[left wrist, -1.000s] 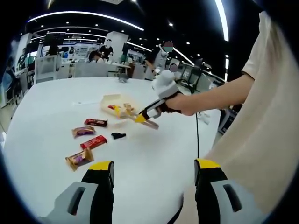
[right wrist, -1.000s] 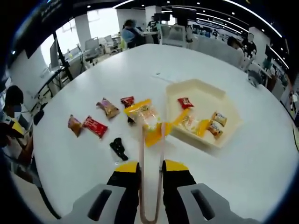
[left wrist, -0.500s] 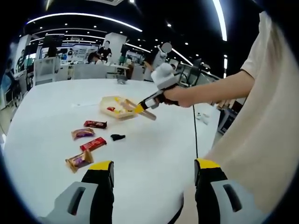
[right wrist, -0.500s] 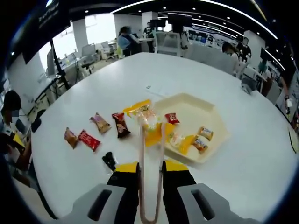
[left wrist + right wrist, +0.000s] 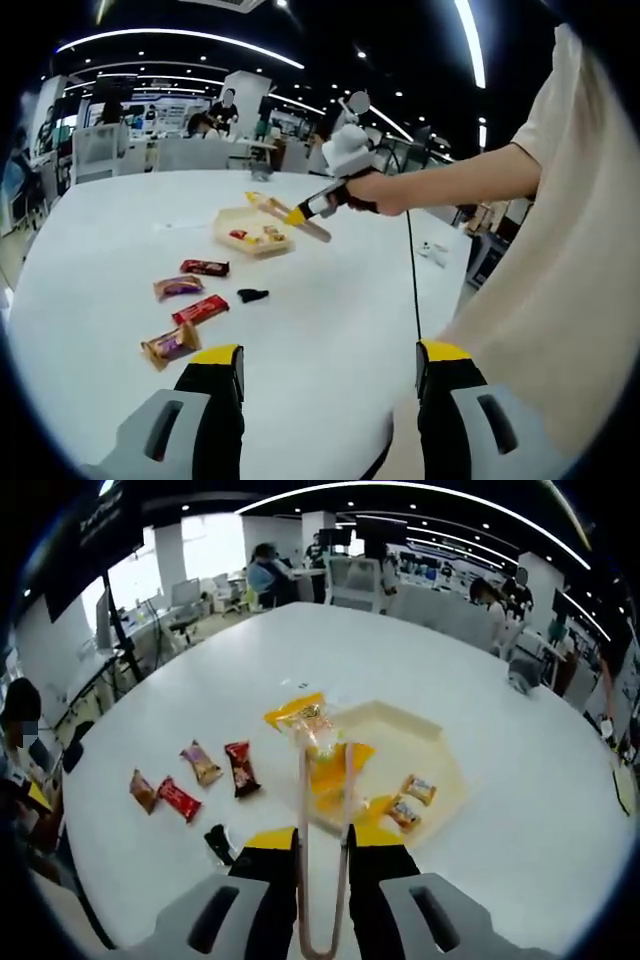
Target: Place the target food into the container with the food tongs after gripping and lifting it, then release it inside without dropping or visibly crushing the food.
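Right gripper [image 5: 322,852] clamps the tan food tongs [image 5: 322,820]; tongs pinch a glossy yellow snack packet [image 5: 318,742], long axis pointing away, held above the cream tray [image 5: 440,780]. Left gripper [image 5: 325,380] jaws wide, holding nothing.

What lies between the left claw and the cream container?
In the left gripper view, four wrapped snacks and a small black object lie between the left claw and the container.

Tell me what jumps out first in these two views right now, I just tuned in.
The right gripper is shut on the food tongs, which pinch a yellow snack packet held up over the cream tray. A few wrapped snacks already lie in that tray, and four more wrapped snacks sit on the white table beside it. The left gripper hangs open, low over the table.
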### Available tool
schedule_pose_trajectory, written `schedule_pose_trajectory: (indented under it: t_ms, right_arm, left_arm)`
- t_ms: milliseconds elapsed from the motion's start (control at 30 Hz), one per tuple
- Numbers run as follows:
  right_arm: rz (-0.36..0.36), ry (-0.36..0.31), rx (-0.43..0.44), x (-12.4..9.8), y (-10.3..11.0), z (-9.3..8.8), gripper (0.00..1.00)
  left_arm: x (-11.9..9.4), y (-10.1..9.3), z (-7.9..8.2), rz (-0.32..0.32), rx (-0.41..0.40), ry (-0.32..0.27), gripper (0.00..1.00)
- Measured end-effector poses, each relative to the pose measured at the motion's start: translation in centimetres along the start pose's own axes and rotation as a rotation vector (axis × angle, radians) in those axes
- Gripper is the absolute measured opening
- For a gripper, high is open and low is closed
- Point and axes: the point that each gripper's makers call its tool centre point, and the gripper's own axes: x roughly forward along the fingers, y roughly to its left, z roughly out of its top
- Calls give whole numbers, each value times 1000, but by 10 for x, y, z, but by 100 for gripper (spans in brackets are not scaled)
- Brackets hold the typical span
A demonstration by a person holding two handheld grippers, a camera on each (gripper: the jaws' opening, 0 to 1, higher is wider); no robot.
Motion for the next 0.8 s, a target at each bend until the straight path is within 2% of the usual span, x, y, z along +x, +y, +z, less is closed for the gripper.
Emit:
schedule_pose_trajectory:
  t_ms: [800]
  right_arm:
    - [-29,-31,17,-8,-19,24,18]
  left_arm:
    - [-1,0,1,4,0,0,70]
